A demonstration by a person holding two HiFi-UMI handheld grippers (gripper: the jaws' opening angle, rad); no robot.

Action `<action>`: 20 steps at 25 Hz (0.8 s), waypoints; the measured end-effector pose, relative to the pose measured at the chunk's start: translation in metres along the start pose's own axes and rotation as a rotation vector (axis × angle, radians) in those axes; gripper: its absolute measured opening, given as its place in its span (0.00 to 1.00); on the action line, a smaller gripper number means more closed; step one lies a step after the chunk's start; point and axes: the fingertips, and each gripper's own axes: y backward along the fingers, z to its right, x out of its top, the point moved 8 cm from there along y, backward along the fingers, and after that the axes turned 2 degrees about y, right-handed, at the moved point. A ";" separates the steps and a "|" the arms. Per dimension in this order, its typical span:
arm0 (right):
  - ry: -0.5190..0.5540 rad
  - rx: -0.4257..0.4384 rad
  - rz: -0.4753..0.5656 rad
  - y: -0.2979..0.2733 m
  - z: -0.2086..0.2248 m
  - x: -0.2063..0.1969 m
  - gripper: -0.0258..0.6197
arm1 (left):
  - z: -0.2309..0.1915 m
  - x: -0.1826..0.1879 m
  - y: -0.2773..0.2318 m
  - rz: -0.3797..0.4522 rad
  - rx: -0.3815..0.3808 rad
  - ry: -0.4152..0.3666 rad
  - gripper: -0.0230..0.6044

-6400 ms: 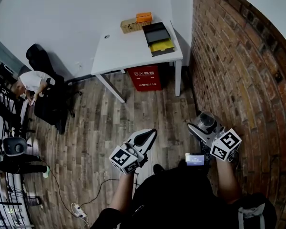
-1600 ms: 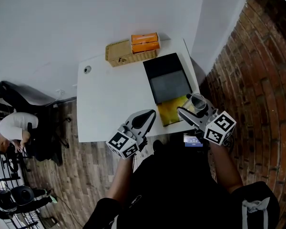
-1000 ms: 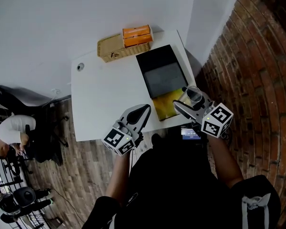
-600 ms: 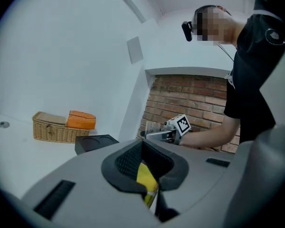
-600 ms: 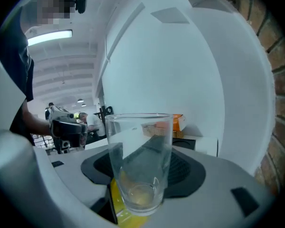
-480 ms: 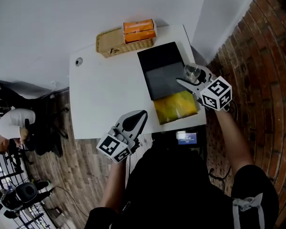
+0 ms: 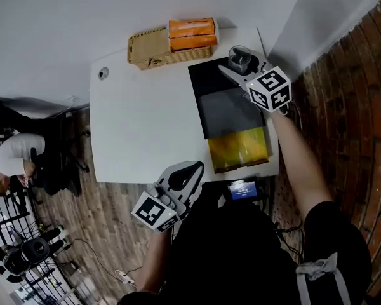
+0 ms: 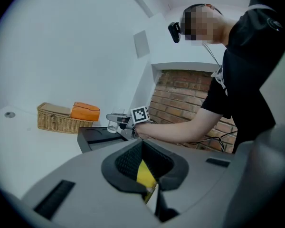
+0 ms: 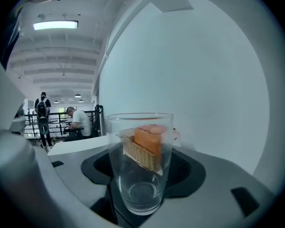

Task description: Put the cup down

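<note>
Clear glass cup [image 7: 240, 56], clamped in our right gripper [image 7: 235, 62], over the far end of the black rectangular tray [image 7: 232, 110] on the white tabletop [image 7: 140, 126]; our left gripper [image 7: 190, 168], closed and empty, at the near edge.

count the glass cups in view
1. The glass cup is gripped in the right gripper, over the black case at the white table's far right corner. No other shows; the basket's inside is hidden.
</note>
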 end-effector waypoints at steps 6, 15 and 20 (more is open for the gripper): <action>-0.001 -0.002 0.008 -0.018 0.013 -0.013 0.48 | -0.005 -0.003 0.000 -0.004 0.033 0.022 0.05; 0.055 -0.002 0.050 -0.015 0.004 -0.019 0.48 | 0.000 -0.004 -0.008 0.000 0.036 0.027 0.05; 0.022 0.003 0.047 -0.014 0.004 -0.021 0.48 | 0.006 -0.004 -0.007 0.011 0.036 0.014 0.05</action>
